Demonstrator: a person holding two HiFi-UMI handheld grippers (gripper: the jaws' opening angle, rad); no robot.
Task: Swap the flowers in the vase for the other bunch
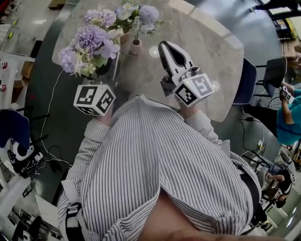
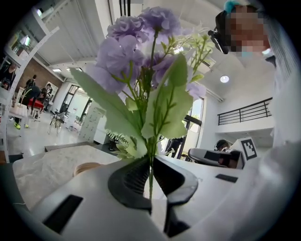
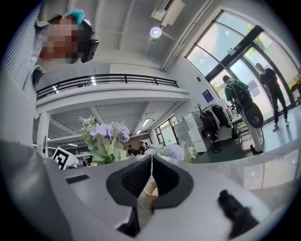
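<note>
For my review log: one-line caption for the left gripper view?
Left gripper shut on the thin green stem of a purple flower bunch.

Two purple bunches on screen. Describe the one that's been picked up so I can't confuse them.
Start at the pale marble table, then go to its left side in the head view. The held bunch stands upright there, large lilac heads over broad green leaves. Unlike the other bunch beyond the small vase, its stem is clamped in the jaws of the left gripper.
</note>
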